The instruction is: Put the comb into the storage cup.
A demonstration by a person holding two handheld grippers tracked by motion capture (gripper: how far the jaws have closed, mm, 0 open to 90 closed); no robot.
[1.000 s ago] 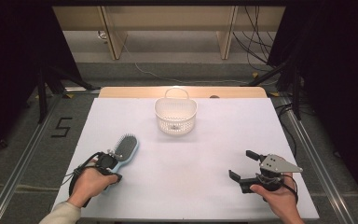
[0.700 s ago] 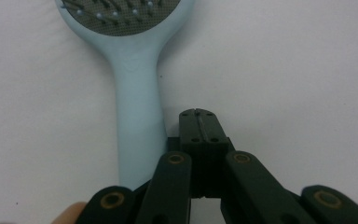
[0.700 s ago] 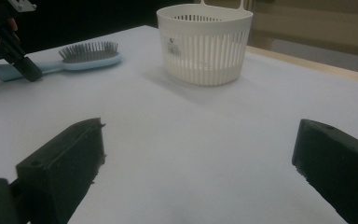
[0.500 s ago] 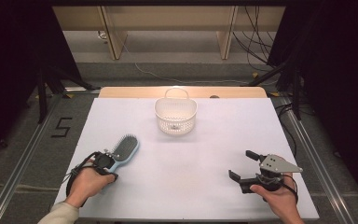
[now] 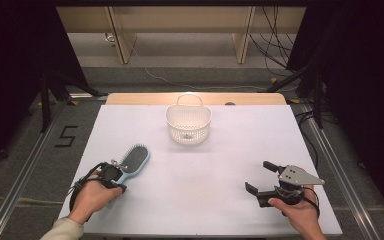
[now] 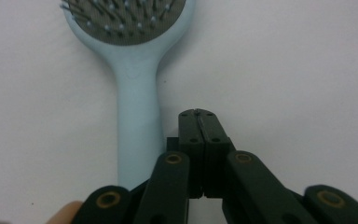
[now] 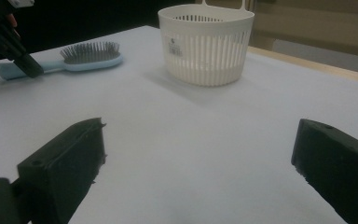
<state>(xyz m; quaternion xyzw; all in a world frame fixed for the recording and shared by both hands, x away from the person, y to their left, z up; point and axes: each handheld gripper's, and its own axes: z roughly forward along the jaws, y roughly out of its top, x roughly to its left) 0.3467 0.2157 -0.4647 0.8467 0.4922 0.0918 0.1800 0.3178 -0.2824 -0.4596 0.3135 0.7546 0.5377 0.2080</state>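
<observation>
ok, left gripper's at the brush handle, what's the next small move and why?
Probably open the left gripper and shift it sideways over the hairbrush handle. Its jaws are shut together on nothing, resting beside the handle rather than around it, so closing now grabs air. The brush lies flat on the table, bristles up. The basket sits farther back; the right gripper is open, idle.
</observation>
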